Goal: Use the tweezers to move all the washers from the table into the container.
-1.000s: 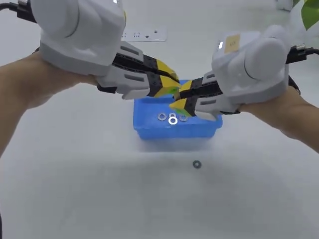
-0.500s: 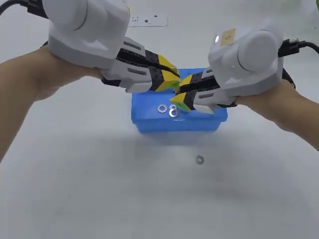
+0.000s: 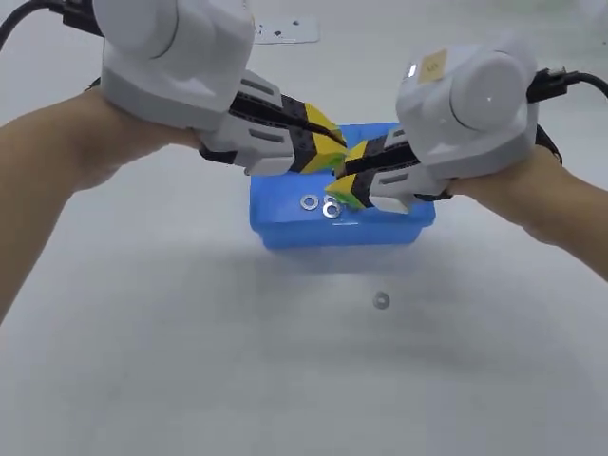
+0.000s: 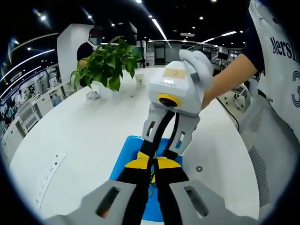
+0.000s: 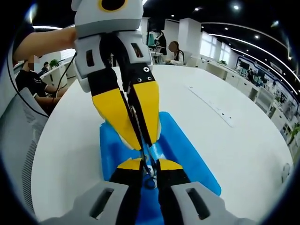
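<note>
Nearest us, a single small silver metal washer (image 3: 381, 301) lies by itself on the white tabletop (image 3: 190, 361), just in front of the rectangular blue plastic container (image 3: 285, 228) and a little to the right of its middle. Inside the container, at least two more silver washers (image 3: 309, 202) rest on the blue floor close to the near wall; a third may lie under the gripper tips, but we cannot tell. Above the container the two grippers meet tip to tip. The left gripper (image 3: 331, 150) reaches in from the left with its yellow-and-black jaws pressed onto the slim metal tweezers (image 5: 146, 157), which run along between them and stick out downwards over the container. The right gripper (image 3: 344, 192) comes in from the right with its jaws drawn together at the lower end of the tweezers; we cannot tell whether they actually pinch the tips. Farther back on the table, behind the container, lies a white power strip (image 3: 285, 31). At the far edge stands a leafy green potted plant (image 4: 110, 63), with a person in dark clothing (image 4: 86, 49) beyond it.
</note>
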Motion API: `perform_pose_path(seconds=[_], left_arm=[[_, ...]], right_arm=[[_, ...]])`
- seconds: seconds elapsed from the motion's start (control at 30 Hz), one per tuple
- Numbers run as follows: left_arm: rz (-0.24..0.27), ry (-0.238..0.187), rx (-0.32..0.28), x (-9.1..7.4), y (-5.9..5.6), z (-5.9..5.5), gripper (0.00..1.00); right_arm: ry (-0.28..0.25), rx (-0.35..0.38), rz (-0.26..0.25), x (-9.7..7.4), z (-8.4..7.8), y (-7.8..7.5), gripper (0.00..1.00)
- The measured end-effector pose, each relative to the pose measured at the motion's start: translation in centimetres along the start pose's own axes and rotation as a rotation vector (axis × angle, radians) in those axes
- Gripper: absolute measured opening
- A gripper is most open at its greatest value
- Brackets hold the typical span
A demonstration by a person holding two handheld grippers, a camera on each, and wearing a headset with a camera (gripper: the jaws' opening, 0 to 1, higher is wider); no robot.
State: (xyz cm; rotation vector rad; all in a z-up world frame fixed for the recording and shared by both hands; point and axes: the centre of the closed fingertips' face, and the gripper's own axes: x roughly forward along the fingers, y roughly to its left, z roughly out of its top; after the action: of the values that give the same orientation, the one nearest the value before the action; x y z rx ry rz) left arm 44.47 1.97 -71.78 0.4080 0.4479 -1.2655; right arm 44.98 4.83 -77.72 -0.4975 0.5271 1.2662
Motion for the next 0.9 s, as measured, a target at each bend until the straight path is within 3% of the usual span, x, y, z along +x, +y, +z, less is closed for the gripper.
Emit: perform_pose_path(seconds=[0.27, 0.53, 0.9], left_arm=[[-0.005, 0.001, 0.013, -0.2, -0.2, 0.3, 0.07], [-0.005, -0.006, 0.046, -1.1, -1.1, 1.7, 0.07], [0.011, -0.012, 0.116, -2.2, -3.8, 3.4, 0.07]], right_arm=[[-0.003, 0.0, 0.004, -0.6, 0.2, 0.3, 0.13], [-0.023, -0.019, -0.003, -1.9, 1.2, 0.7, 0.13], [-0.034, -0.092, 0.008, -3.8, 2.5, 2.6, 0.12]])
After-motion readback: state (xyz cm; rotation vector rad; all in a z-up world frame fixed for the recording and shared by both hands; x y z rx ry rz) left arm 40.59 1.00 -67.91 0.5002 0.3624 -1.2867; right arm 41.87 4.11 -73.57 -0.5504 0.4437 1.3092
